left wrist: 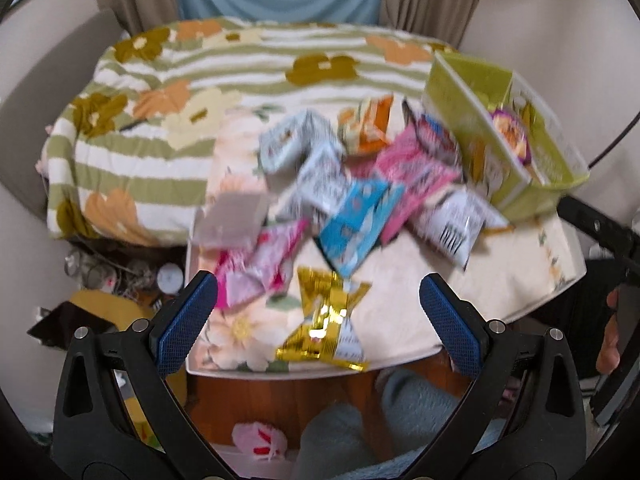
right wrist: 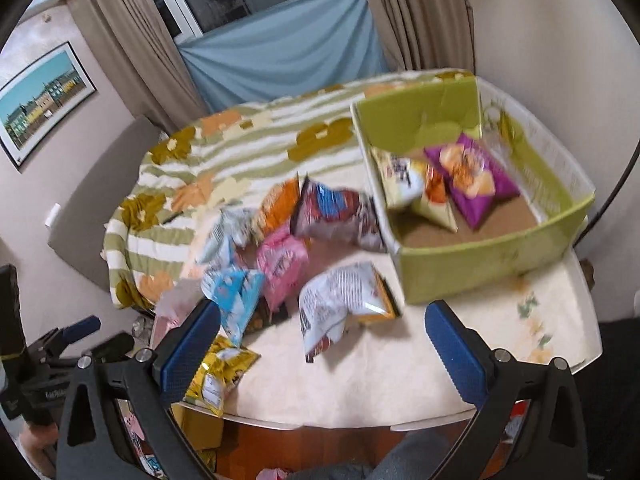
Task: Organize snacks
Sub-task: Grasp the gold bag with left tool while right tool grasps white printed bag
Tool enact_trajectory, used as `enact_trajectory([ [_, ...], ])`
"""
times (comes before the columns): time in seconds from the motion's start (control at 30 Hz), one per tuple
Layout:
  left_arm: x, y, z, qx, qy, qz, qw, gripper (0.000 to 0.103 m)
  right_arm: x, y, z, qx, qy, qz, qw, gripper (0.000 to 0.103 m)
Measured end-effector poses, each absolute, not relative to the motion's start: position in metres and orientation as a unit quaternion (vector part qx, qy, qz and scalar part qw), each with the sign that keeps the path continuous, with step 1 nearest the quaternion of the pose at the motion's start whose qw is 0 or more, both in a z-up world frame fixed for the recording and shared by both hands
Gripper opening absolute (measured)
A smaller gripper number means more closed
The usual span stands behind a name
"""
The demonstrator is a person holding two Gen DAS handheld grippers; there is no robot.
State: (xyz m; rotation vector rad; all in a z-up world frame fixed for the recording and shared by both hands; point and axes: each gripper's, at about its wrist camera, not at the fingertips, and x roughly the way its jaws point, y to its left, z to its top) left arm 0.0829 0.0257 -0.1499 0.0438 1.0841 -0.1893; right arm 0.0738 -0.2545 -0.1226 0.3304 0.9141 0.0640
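Note:
Several snack packets lie heaped on a small floral-topped table (left wrist: 400,320). A gold packet (left wrist: 326,322) rests near the front edge, between the fingers of my open left gripper (left wrist: 318,304), which hovers just above it. Pink (left wrist: 264,268), blue (left wrist: 356,224) and white (left wrist: 456,220) packets lie behind. A green box (right wrist: 476,256) at the right holds a purple packet (right wrist: 472,180) and a yellow one (right wrist: 404,178). My right gripper (right wrist: 322,334) hangs open over the table front, the white packet (right wrist: 340,304) just beyond its fingertips. The gold packet (right wrist: 220,372) shows by its left finger.
A striped flower-patterned blanket (left wrist: 160,120) covers a bed behind the table. Clutter and a yellow item (left wrist: 104,308) sit on the floor at the left. A person's knees in grey-blue trousers (left wrist: 400,420) are under the table front. A framed picture (right wrist: 40,108) hangs on the left wall.

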Motion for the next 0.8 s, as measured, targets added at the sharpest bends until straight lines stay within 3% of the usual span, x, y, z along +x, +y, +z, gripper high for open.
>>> enact_trajectory([
  [0.3, 0.09, 0.017, -0.235, 0.02, 0.572, -0.087, 0.816, 0.098, 0.103, -0.249, -0.191, 0.187, 0.472, 0.019, 0.861, 0.102],
  [0.53, 0.099, 0.008, -0.279, 0.029, 0.6, -0.09, 0.794, 0.083, 0.122, -0.248, -0.228, 0.206, 0.483, 0.005, 0.851, 0.102],
  [0.67, 0.105, 0.005, -0.293, 0.028, 0.614, -0.091, 0.784, 0.065, 0.128, -0.249, -0.237, 0.21, 0.489, 0.004, 0.847, 0.102],
  [0.8, 0.108, 0.004, -0.296, 0.025, 0.617, -0.096, 0.78, 0.059, 0.135, -0.252, -0.245, 0.229, 0.493, 0.003, 0.84, 0.102],
])
